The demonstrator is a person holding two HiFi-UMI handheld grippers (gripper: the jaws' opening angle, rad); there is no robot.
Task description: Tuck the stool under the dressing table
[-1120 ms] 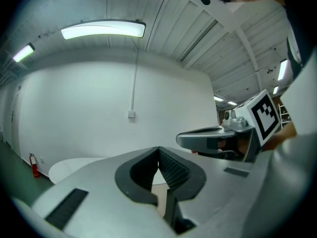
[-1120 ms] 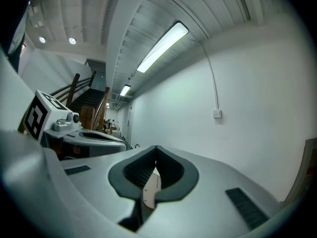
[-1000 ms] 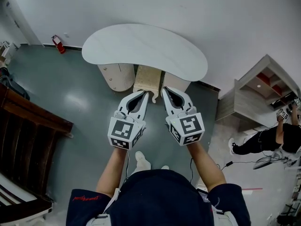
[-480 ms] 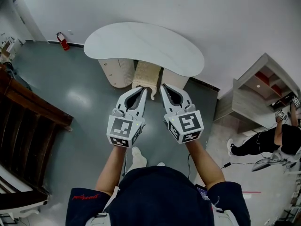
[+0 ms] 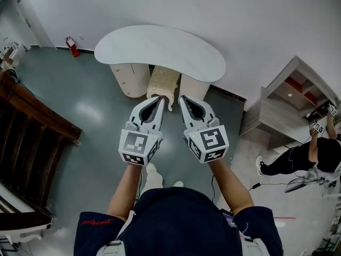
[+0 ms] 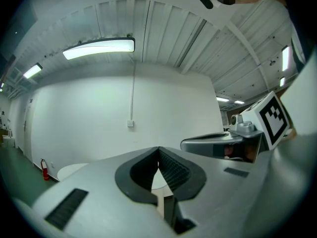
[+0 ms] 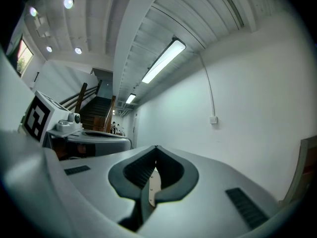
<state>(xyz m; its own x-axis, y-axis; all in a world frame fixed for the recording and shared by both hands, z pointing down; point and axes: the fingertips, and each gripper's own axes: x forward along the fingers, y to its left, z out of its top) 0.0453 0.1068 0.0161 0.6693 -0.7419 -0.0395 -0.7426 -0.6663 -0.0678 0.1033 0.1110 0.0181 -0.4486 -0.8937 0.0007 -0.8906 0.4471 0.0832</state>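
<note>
The white kidney-shaped dressing table (image 5: 160, 49) stands against the wall on two pale rounded pedestals. The cream stool (image 5: 162, 82) sits between them, its far part hidden under the top and its near edge still showing. My left gripper (image 5: 161, 98) and right gripper (image 5: 180, 98) point level at that near edge, side by side, both shut with nothing between the jaws. I cannot tell whether the tips touch the stool. In the left gripper view the left gripper (image 6: 158, 150) has its pads together, with the table top (image 6: 69, 171) low at the left. The right gripper (image 7: 156, 148) is equally shut.
A red fire extinguisher (image 5: 71, 45) stands by the wall left of the table. A dark wooden stair rail (image 5: 32, 132) runs along the left. At the right are a grey shelf unit (image 5: 282, 103), a person on the floor (image 5: 303, 156) and cables (image 5: 261, 185).
The stool has slid further in under the table top. Both grippers have moved forward toward the table with it, staying shut, and the person's feet have stepped closer.
</note>
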